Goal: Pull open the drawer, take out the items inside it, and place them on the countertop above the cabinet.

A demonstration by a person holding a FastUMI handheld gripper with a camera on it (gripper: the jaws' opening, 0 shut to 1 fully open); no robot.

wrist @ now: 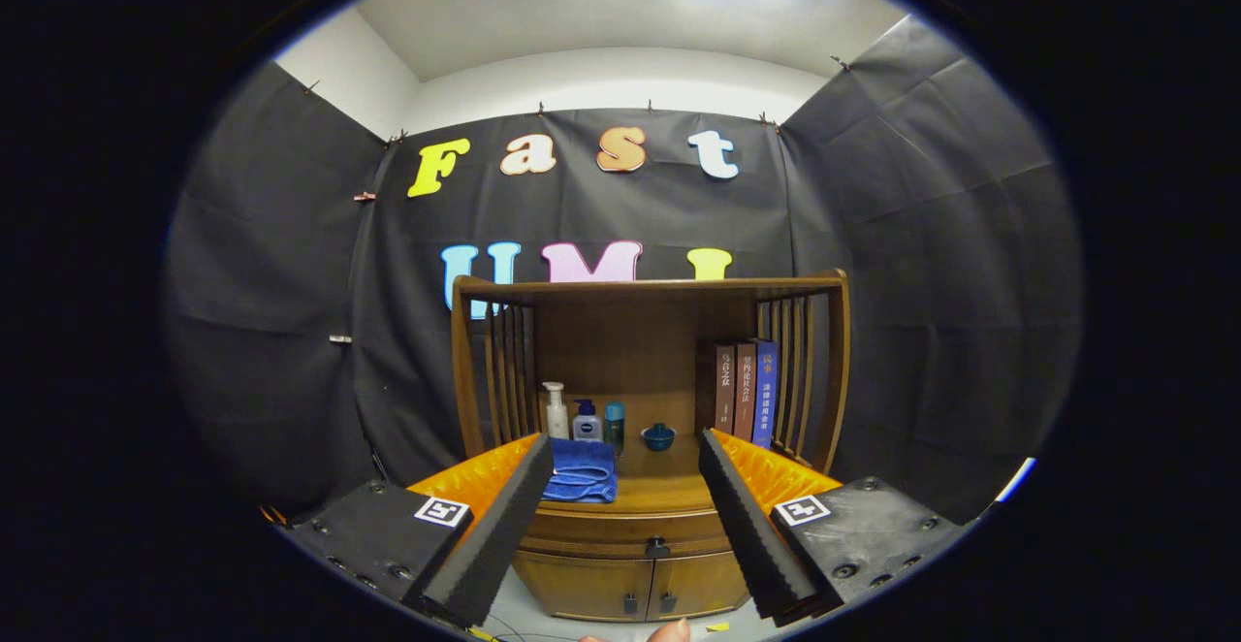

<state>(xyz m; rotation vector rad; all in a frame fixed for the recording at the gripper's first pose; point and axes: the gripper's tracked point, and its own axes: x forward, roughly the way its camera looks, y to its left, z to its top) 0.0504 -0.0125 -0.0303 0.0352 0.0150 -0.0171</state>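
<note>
A wooden cabinet [630, 351] stands against the booth wall, straight ahead of me. Its drawer [620, 532] is closed, with a small dark knob [657, 547] at its middle, seen between my fingers. The countertop [659, 493] above the drawer carries a folded blue towel [582, 472] on its left part. My gripper [626, 526] is open, its fingers spread wide and well short of the cabinet, holding nothing. What lies inside the drawer is hidden.
At the back of the countertop stand a white pump bottle [556, 411], a small blue-capped bottle [587, 422], a teal bottle [615, 426] and a small blue bowl [658, 437]. Three books [745, 393] lean at the right. Two cabinet doors [640, 586] sit below the drawer. A fingertip [669, 631] shows near the floor.
</note>
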